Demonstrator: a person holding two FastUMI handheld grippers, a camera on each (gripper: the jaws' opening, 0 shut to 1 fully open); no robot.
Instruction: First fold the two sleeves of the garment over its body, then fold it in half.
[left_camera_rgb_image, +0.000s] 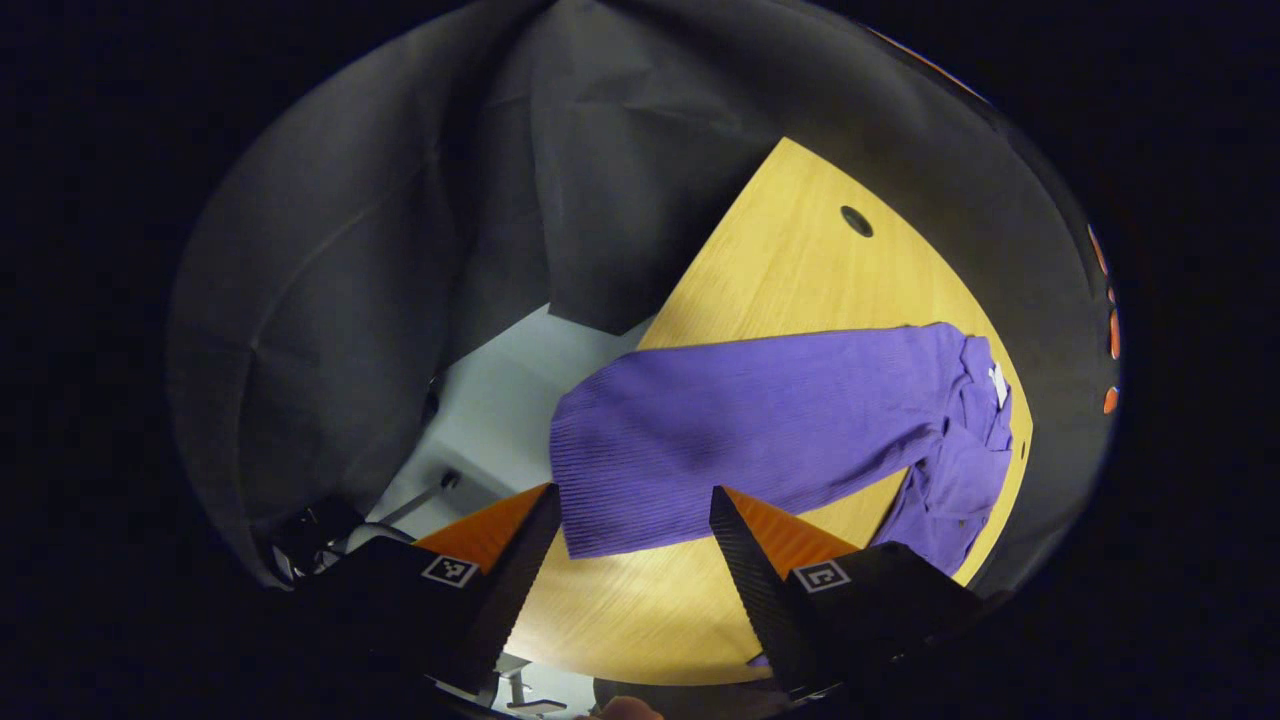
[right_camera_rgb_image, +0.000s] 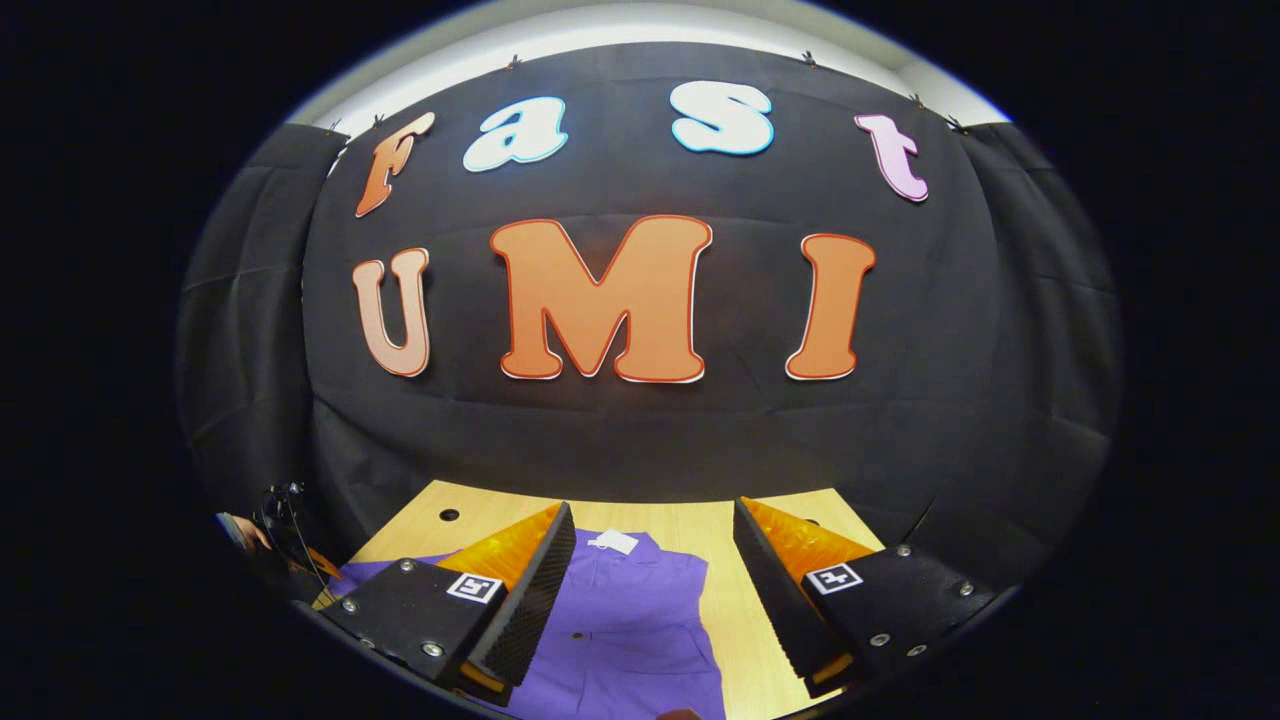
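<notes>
Your wooden desk (left_camera_rgb_image: 800, 270) carries the purple garment (left_camera_rgb_image: 760, 430), which lies flat across it. In the left gripper view its ribbed hem end hangs slightly past the desk's edge, toward the pale floor (left_camera_rgb_image: 490, 400), and its collar end with a small white tag (left_camera_rgb_image: 998, 383) reaches toward the far edge of the desk. One sleeve (left_camera_rgb_image: 950, 500) lies beside the body near that collar end. A round cable hole (left_camera_rgb_image: 856, 221) sits in the bare wood beyond the garment.

Your left hand-held gripper (left_camera_rgb_image: 635, 515) hovers above the hem end with its fingers spread wide and nothing between them; the hem corner shows in the gap.

In the right gripper view, your right hand-held gripper (right_camera_rgb_image: 652, 545) also stands wide open and holds nothing. The garment (right_camera_rgb_image: 630, 620) lies beneath and ahead of it, its white tag (right_camera_rgb_image: 613, 541) showing between the fingers, with bare desk (right_camera_rgb_image: 740, 600) beside the cloth.
</notes>
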